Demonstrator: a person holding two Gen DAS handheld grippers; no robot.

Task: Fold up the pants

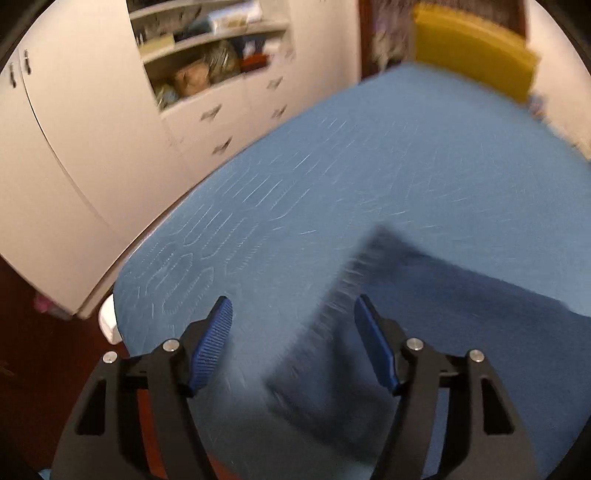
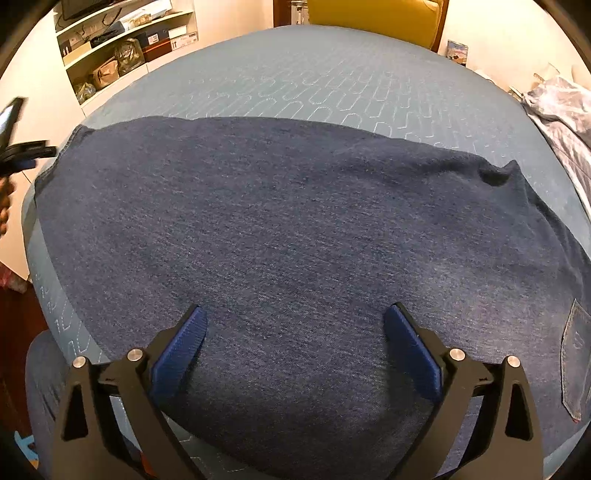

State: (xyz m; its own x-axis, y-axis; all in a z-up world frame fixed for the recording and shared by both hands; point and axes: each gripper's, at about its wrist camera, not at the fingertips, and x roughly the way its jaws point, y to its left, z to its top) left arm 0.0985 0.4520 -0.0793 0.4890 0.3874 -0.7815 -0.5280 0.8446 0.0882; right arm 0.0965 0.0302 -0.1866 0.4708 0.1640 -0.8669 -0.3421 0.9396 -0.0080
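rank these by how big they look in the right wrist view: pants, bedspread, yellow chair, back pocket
1. pants, filling most of the frame
2. bedspread, only its bare part shows
3. yellow chair, cropped and far off, so its true size is unsure
4. back pocket, at the right edge

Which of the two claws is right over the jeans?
The right claw: its open jaws hang over the jeans. The left claw, also open, straddles only the hem edge.

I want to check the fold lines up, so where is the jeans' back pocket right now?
In the right wrist view the back pocket sits at the far right edge of the pants, right of the open right gripper, on the blue bed cover.
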